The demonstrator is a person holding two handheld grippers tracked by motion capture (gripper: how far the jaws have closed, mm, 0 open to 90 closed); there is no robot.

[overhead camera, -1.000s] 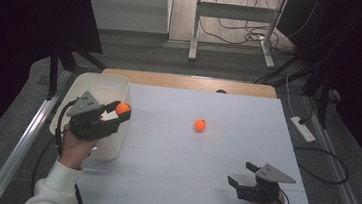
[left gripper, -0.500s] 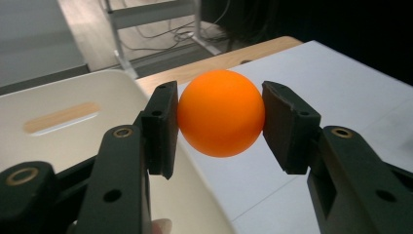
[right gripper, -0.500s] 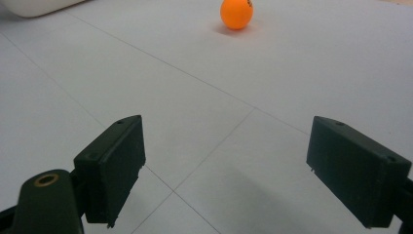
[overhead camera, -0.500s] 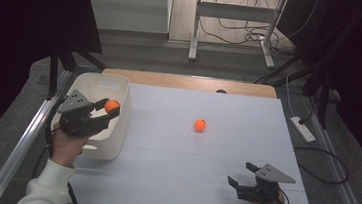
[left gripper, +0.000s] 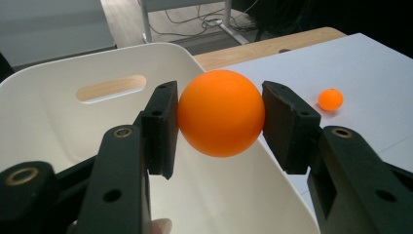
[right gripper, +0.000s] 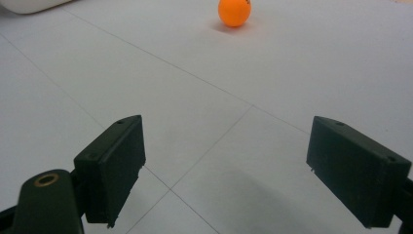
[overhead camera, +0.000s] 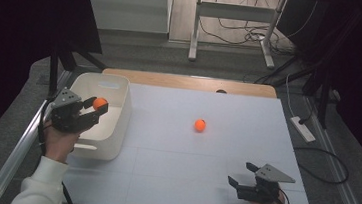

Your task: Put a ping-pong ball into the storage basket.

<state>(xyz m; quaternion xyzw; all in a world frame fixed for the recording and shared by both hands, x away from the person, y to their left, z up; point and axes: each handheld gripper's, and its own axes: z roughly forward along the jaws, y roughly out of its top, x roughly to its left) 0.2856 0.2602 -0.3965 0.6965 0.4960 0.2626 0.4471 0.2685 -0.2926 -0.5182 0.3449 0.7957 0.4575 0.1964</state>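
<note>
Orange ball (left gripper: 220,113): round, smooth, matte, plain, unmarked surface.

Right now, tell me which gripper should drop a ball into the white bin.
Left. The left gripper already clamps an orange ball above the white bin; the right gripper sits open and empty.

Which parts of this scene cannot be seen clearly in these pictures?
- Floor of the white bin: in the left gripper view, the held orange ball and the left gripper cover it.
- Print on the second orange ball: cut off by the top edge of the right gripper view; too small in the high view.
- Dark object at the table's far edge: too small in the high view.
</note>
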